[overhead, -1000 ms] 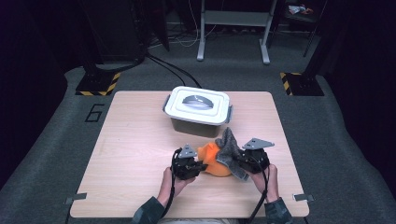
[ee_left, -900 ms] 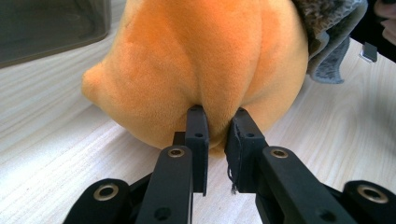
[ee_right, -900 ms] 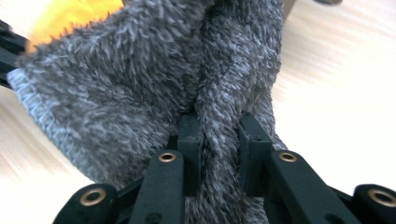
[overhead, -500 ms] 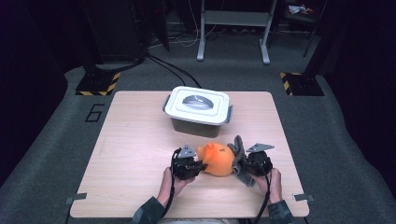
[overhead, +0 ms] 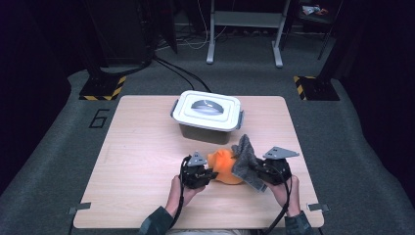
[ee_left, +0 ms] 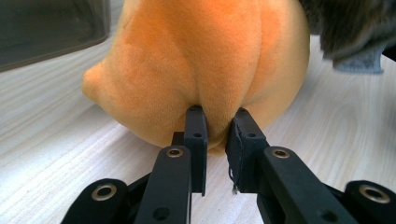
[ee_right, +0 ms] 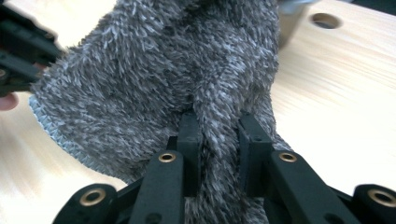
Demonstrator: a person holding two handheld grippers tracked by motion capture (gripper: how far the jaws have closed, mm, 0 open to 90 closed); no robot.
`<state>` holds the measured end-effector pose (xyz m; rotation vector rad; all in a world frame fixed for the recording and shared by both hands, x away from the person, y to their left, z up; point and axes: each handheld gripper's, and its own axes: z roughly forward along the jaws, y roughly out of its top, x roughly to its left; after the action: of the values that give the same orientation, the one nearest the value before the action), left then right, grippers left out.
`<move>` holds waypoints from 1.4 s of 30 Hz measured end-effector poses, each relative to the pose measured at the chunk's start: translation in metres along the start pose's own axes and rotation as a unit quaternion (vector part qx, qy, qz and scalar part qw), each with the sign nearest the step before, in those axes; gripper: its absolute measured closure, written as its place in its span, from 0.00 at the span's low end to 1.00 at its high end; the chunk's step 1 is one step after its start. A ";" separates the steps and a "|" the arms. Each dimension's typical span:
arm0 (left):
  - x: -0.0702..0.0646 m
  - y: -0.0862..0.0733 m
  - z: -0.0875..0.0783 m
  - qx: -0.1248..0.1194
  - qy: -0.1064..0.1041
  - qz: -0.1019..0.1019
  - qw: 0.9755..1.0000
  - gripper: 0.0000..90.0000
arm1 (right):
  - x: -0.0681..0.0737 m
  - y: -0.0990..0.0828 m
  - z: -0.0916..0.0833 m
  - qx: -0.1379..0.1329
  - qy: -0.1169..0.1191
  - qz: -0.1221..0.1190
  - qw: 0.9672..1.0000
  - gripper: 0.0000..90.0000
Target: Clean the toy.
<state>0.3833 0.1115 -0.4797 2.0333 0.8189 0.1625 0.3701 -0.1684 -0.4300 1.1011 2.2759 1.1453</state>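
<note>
Pale wood bench (overhead: 137, 161), grey carpet floor (overhead: 58, 147) marked "6" (overhead: 100, 118); my left gripper (ee_left: 217, 122) pinches the orange plush (ee_left: 201, 60), my right gripper (ee_right: 217, 128) clamps the grey fuzzy cloth (ee_right: 154, 70).

An orange plush ball (overhead: 224, 165) lies on the table between the two grippers, a fold pinched in the left gripper (overhead: 209, 175). A shaggy grey cloth (overhead: 246, 157) is clamped in the right gripper (overhead: 252, 172), draped against the ball.
</note>
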 end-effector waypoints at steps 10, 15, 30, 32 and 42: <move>-0.003 0.002 -0.004 -0.007 0.025 0.053 0.998 0.57 | 0.000 -0.002 0.022 0.017 -0.002 -0.003 1.000 0.82; -0.003 0.003 0.006 -0.004 0.034 0.070 0.997 0.55 | -0.001 -0.003 0.023 0.014 0.003 0.000 1.000 0.82; -0.011 0.004 0.000 -0.019 0.031 0.046 0.998 0.89 | 0.001 0.001 0.007 -0.023 0.001 0.002 1.000 0.83; -0.013 0.006 -0.004 -0.013 0.022 0.032 0.999 0.89 | 0.011 0.012 0.002 -0.041 0.010 -0.016 0.999 0.83; -0.011 0.005 -0.001 0.000 0.016 0.012 1.000 0.88 | 0.027 0.022 0.025 -0.016 0.014 -0.039 0.999 0.84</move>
<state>0.3771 0.1041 -0.4729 2.0464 0.8141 0.2090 0.3791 -0.1269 -0.4274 0.9800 2.2915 1.1694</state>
